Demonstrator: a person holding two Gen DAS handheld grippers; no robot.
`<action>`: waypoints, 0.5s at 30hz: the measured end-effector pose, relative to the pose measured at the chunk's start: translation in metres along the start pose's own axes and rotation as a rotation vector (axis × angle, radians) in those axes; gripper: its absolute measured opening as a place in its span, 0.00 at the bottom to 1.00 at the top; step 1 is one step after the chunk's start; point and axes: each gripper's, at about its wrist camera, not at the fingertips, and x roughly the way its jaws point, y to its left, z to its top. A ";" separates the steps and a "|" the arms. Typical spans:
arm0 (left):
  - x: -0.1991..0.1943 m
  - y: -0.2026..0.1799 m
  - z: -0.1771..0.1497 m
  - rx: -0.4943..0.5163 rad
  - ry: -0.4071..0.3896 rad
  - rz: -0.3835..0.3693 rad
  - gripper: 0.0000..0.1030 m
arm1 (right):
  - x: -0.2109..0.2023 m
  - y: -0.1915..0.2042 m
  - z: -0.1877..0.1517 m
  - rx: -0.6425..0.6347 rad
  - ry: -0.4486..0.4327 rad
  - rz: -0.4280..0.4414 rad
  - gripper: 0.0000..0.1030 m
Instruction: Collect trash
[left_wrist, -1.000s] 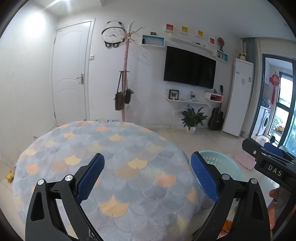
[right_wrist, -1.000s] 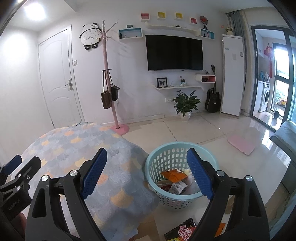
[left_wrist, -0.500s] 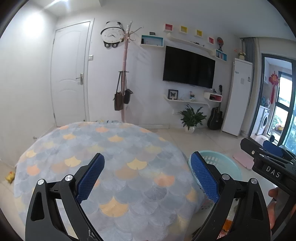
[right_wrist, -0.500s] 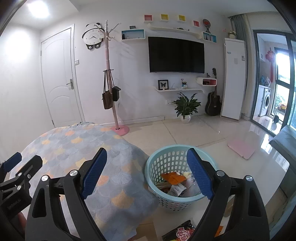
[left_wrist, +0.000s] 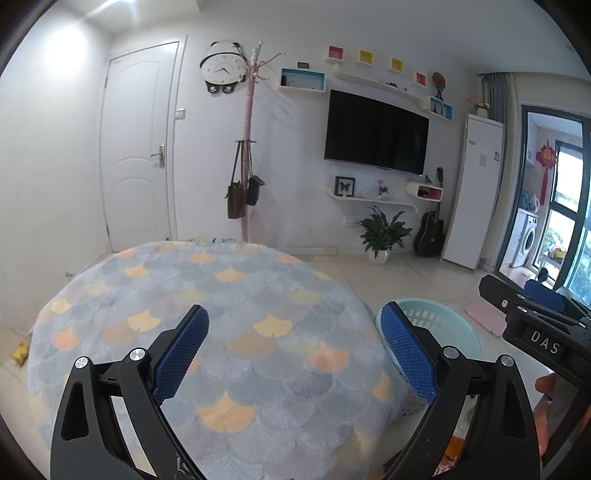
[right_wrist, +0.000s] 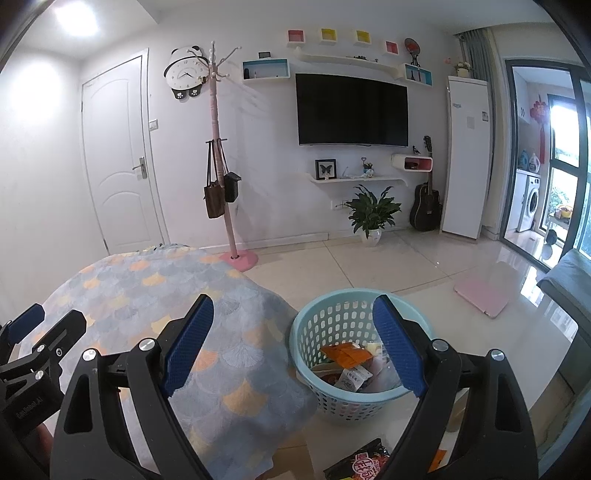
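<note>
A light-blue plastic basket (right_wrist: 334, 297) stands on the floor to the right of the table and holds several wrappers, among them an orange packet (right_wrist: 345, 355) and a white packet (right_wrist: 352, 376). A black-and-red wrapper (right_wrist: 358, 461) lies on the floor in front of it. My right gripper (right_wrist: 293, 343) hangs open above the table edge and the basket, nothing between its blue pads. My left gripper (left_wrist: 293, 350) is open over the tablecloth (left_wrist: 229, 295), also empty. The basket (left_wrist: 456, 325) shows past its right finger.
The round table wears a blue-grey cloth with orange scales (right_wrist: 147, 288). A pink coat stand (right_wrist: 221, 184) with bags, a potted plant (right_wrist: 371, 214), a guitar (right_wrist: 426, 206) and a pink mat (right_wrist: 480, 293) stand beyond. A small yellow thing (left_wrist: 18, 354) lies on the floor at left.
</note>
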 end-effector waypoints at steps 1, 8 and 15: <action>0.000 0.000 0.000 0.001 0.000 0.000 0.89 | 0.000 -0.001 0.000 0.001 0.002 -0.002 0.81; 0.000 0.000 -0.001 -0.007 0.009 -0.004 0.89 | 0.001 -0.002 -0.002 0.006 -0.004 -0.012 0.81; 0.000 -0.004 -0.001 0.009 0.004 0.001 0.89 | 0.000 -0.004 -0.004 0.007 -0.006 -0.015 0.81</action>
